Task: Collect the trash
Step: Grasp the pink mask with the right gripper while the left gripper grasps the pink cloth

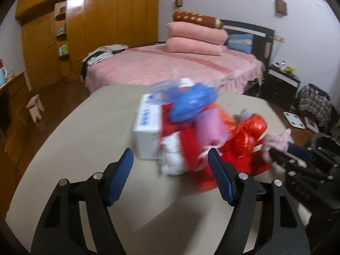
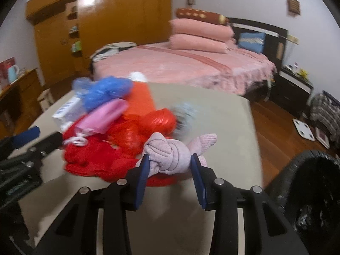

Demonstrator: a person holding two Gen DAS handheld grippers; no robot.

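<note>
Pink knotted sock (image 2: 170, 159) – one, clamped in right tool (image 2: 170, 165); left tool (image 1: 170, 163) wide, empty.

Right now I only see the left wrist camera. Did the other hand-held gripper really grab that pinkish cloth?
Observer: Yes. The right hand-held gripper is shut on the knotted pink cloth, one pad on each side of the knot.
Operator: Where can it go?
Observer: A black-lined bin stands open just past the table's right edge, lower than the tabletop.
</note>
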